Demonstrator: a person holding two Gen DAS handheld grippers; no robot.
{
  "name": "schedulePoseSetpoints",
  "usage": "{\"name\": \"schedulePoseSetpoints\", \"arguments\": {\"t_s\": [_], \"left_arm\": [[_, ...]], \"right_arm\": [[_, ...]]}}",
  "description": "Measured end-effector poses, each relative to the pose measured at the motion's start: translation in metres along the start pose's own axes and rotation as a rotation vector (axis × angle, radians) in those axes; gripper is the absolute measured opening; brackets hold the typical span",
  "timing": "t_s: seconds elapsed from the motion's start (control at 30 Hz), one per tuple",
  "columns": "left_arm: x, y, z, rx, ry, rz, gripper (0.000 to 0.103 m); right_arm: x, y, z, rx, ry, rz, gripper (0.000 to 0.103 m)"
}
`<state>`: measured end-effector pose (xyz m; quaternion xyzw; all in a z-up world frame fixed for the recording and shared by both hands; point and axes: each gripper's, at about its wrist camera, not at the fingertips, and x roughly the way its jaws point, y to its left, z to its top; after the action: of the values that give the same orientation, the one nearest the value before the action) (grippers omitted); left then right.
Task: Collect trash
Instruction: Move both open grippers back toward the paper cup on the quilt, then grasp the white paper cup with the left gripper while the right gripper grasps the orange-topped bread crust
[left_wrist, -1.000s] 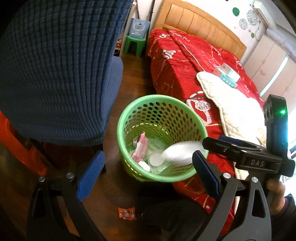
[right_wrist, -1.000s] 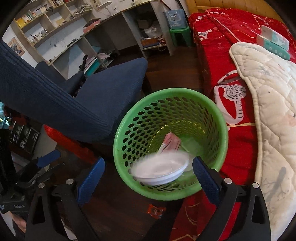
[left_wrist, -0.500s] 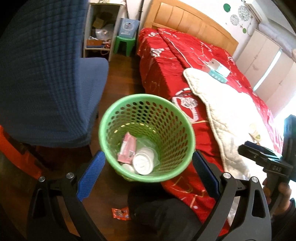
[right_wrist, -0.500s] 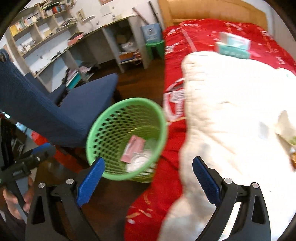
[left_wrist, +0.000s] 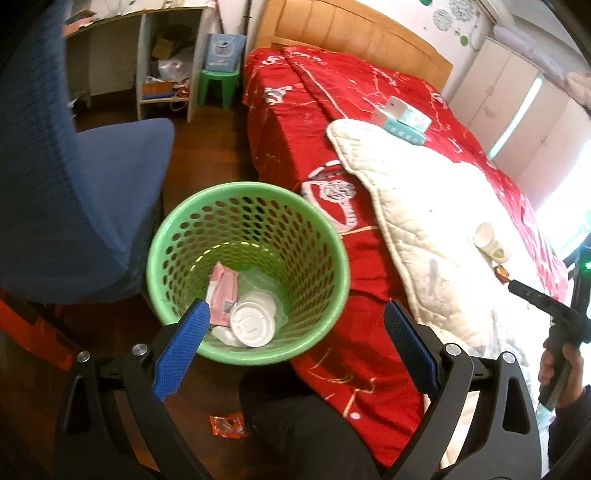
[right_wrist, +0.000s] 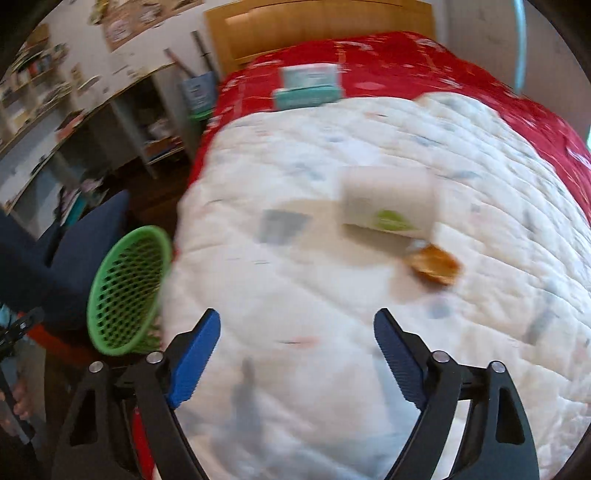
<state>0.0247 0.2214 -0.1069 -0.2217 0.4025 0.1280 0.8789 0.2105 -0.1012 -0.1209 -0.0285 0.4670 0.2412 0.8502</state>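
Found the right tool (right_wrist: 297, 317) spread wide and empty, hovering low over the white quilt (right_wrist: 280, 369) on the bed. Saw ahead of it and somewhat to the right, near but not touching, a brown crumpled wrapper (right_wrist: 432, 264), and just beyond that a pale paper cup (right_wrist: 388, 201) with a green mark, lying on its side. Judged the cup's long axis to run roughly left to right across the tool's line, though blur left that unsure. Took the right tool as far nearer both pieces than the left one, so reckoned the coming reach as forward with a slight swing right. Found the left tool (left_wrist: 295, 314) likewise spread and holding nothing, poised above the near rim of the green basket (left_wrist: 251, 186) on the floor. Noted trash already inside: a white lid (left_wrist: 253, 323), a pink packet (left_wrist: 221, 291) and clear plastic. Spotted one orange wrapper (left_wrist: 226, 425) loose on the floor, nearer than the basket and beside the left tool. Made out a blue chair (left_wrist: 74, 184) left of the basket, and far up the red bedcover (left_wrist: 295, 110) a teal box (right_wrist: 308, 86).
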Motion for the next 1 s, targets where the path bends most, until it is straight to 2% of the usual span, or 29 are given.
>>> {"name": "schedulePoseSetpoints", "arguments": {"t_s": [0.2,0.37,0.87,1.0], "left_arm": [[0.006,-0.027,0.006,0.052,0.003,-0.017,0.094],[0.014,-0.054,0.012,0.105,0.012,-0.038,0.094],[0.047,-0.124,0.031,0.21,0.04,-0.116,0.094],[0.059,-0.148,0.037,0.255,0.045,-0.143,0.093]], "right_arm": [[0.007,-0.053,0.008,0.071,-0.003,-0.066,0.072],[0.018,-0.078,0.014,0.095,0.006,-0.083,0.07],[0.055,-0.096,0.026,0.032,0.058,-0.11,0.063],[0.058,-0.093,0.027,-0.001,0.057,-0.128,0.057]]}}
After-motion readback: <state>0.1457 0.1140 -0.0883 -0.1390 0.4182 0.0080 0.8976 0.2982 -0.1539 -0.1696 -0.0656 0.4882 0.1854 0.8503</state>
